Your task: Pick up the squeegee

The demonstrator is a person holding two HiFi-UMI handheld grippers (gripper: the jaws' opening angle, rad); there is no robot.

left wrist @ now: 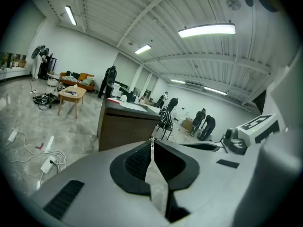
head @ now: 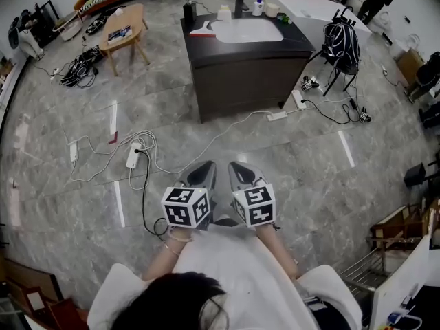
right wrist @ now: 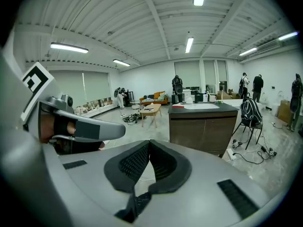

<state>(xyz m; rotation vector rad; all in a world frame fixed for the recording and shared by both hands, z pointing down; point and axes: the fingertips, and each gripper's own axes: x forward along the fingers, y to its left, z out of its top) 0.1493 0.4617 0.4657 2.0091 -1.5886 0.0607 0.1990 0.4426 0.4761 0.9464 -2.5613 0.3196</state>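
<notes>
While the squeegee (head: 202,29) lies afar, left hand-held gripper (head: 200,172) and right hand-held gripper (head: 243,172) press ribbed pads together.

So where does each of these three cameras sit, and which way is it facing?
Head view: on the person's head, facing steeply down; hair, forearms, left tool and right tool show.
Left gripper view: on the left tool, looking along its shut jaws at the sink cabinet; right tool beside it.
Right gripper view: on the right tool, facing likewise; left tool and left hand at left.
All three share the sink cabinet.
</notes>
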